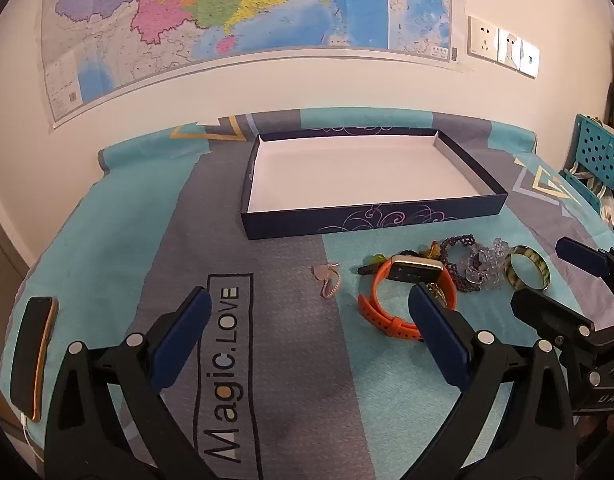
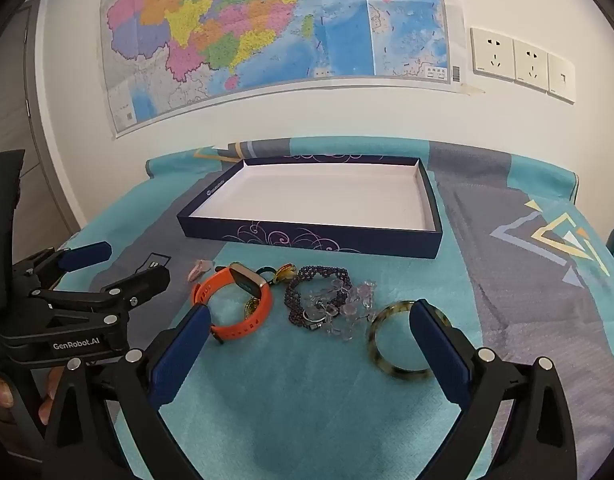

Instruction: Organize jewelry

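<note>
Both my grippers hang above the near part of the table, wide open and holding nothing: the left gripper [image 1: 311,316] over the grey stripe of the cloth, the right gripper [image 2: 311,336] over the turquoise part. The jewelry lies in a loose row between me and the empty dark-blue box [image 2: 307,238], which stands toward the far edge of the table. The orange watch [image 2: 237,304] is at the left end of the row; its strap looks rubbery and bends easily, so I judge the stiff case is the safer place to pinch. Next to it the dark beaded bracelet [image 2: 297,300] and the clear crystal bracelet [image 2: 355,308] touch and partly overlap; they seem limp and may drag each other when lifted. The mottled bangle [image 2: 381,344] lies just beside my right finger; it looks rigid and smooth, probably slippery, so I would grip across its rim. A small pink piece [image 1: 327,278] lies apart, near the left.
</note>
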`<state>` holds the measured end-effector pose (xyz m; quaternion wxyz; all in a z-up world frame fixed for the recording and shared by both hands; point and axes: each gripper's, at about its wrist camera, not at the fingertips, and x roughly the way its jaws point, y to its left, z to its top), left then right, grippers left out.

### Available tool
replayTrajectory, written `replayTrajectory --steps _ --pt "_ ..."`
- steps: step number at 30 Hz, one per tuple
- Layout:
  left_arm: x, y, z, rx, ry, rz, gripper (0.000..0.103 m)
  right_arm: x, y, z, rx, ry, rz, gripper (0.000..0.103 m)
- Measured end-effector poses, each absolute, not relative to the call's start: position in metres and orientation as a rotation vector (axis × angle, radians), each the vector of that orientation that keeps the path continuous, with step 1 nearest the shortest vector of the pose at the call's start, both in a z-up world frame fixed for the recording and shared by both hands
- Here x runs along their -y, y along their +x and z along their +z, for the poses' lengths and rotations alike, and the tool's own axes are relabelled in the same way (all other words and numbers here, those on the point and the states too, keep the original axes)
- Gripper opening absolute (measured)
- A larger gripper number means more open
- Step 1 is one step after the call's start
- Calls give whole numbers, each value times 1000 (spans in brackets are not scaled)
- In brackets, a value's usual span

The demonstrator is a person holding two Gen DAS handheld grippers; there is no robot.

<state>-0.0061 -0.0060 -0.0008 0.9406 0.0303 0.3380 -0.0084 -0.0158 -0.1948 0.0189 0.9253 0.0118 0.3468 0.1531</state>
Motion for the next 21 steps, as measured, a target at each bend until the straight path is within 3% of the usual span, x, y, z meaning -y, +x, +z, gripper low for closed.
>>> replayTrajectory --steps 21 --pt "9 -3 -6 -700 64 -21 97 195 -15 15 -709 13 323 96"
